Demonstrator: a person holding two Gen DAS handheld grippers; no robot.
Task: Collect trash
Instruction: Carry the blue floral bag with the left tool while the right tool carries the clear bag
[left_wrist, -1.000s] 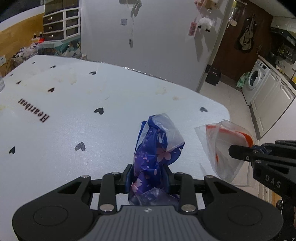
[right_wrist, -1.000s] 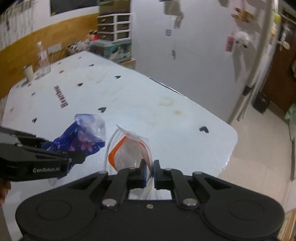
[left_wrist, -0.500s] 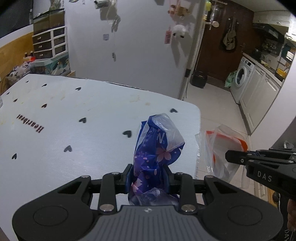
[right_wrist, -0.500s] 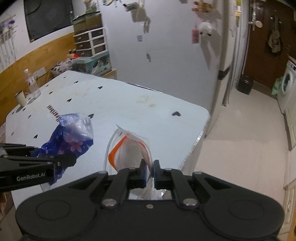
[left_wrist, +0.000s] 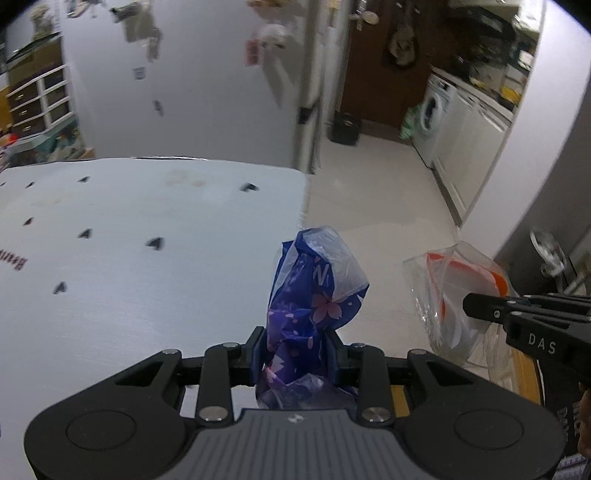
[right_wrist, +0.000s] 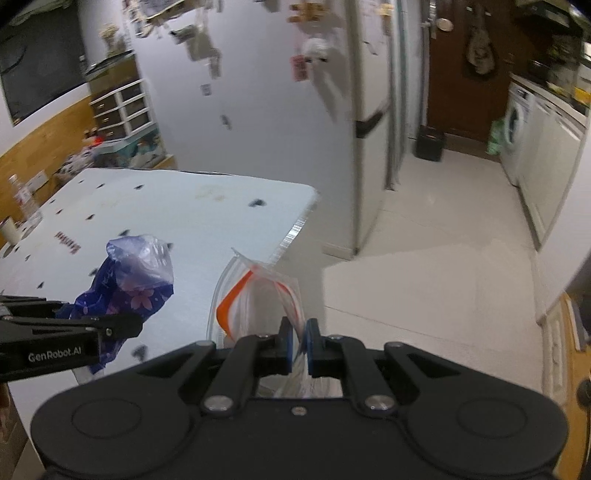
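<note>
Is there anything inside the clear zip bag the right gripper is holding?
The clear zip bag, pinched by the right gripper, looks empty through its upper part. Its bottom hangs behind the gripper, hidden.

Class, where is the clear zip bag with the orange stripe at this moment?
The clear zip bag is pinched in the right gripper, held past the table corner, right of the blue floral wrapper.

Ahead and to the left of our tools we see the surface (left_wrist: 155, 295), white, printed with small black hearts (left_wrist: 154, 242) and a line of red lettering (right_wrist: 68, 242). Faint stains (right_wrist: 212, 192) mark its far side. At its far left edge stand a bottle (right_wrist: 23, 197) and a cup (right_wrist: 9, 230).
</note>
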